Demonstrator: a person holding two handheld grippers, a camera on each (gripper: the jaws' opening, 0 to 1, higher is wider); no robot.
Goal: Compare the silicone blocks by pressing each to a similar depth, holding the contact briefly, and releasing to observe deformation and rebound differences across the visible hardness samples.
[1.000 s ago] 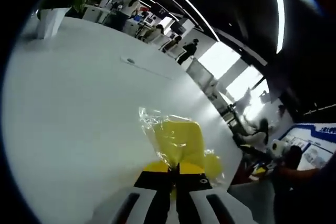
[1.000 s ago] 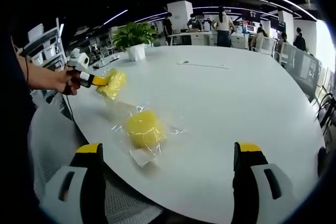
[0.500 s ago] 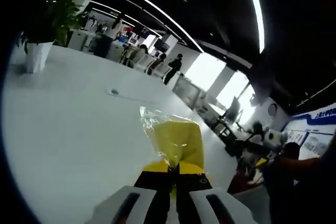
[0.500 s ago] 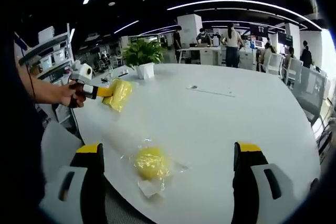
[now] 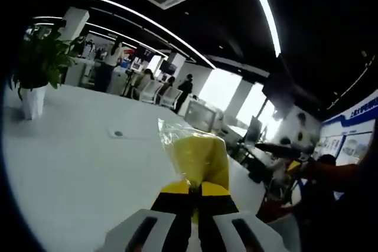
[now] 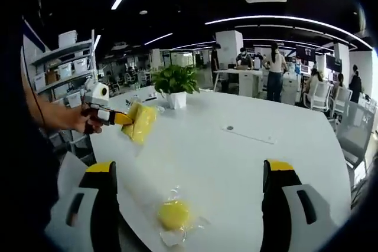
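Note:
My left gripper [image 5: 195, 190] is shut on a yellow silicone block in a clear plastic bag [image 5: 198, 156], held up in the air above the white table [image 5: 71, 146]. The right gripper view shows the same bagged block [image 6: 139, 122] at the left, held by the left gripper [image 6: 120, 118] in a person's hand. A second yellow block, rounded and bagged [image 6: 174, 215], lies on the white table [image 6: 236, 163] near its front edge. It sits between and beyond the open jaws of my right gripper [image 6: 189, 196], which hold nothing.
A potted plant in a white pot [image 6: 175, 87] stands at the table's far side, also seen as a plant [image 5: 34, 75] at the left. A small round port [image 6: 230, 128] is set in the tabletop. Shelving [image 6: 65, 69] stands at the left. People and desks fill the background.
Both grippers have risen and tilted up: the bagged block in the left one is higher, and the rounded block has slid toward the bottom of the right gripper view.

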